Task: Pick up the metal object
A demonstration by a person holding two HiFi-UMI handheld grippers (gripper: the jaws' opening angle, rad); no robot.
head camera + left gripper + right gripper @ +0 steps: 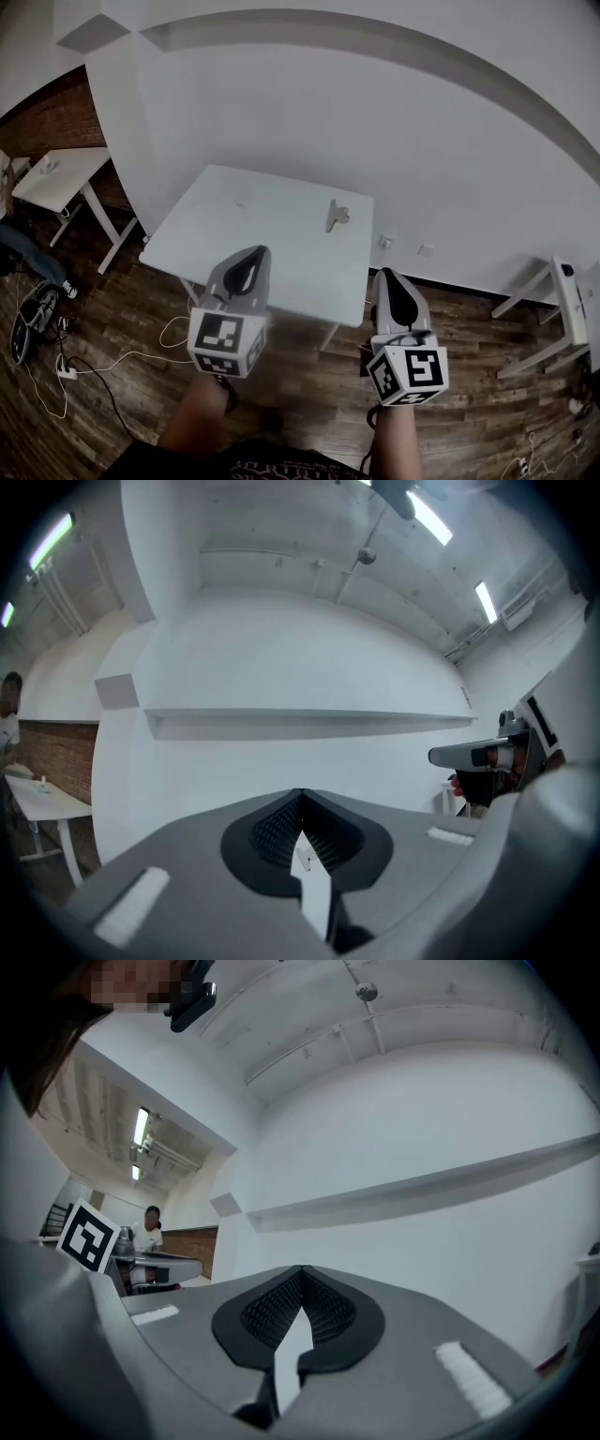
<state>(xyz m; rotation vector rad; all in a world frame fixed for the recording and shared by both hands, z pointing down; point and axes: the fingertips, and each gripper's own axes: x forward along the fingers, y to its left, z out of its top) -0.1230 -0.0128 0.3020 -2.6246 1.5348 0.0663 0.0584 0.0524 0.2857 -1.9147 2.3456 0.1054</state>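
A small metal object (336,215) lies near the far right corner of the white table (234,234). In the head view my left gripper (249,261) hovers over the table's near edge, jaws closed with nothing between them. My right gripper (396,284) hangs just off the table's near right corner, also shut and empty. Both point toward the far wall. Through the slit of the left gripper (302,832) a sliver of the table and the metal object (305,859) shows. The right gripper view shows its jaws (300,1309) tips together, with only wall beyond.
A white wall rises behind the table. Other white desks stand at the left (56,178) and the right (561,309). Cables (66,370) trail over the wooden floor at the left. A person (150,1227) stands far off in the right gripper view.
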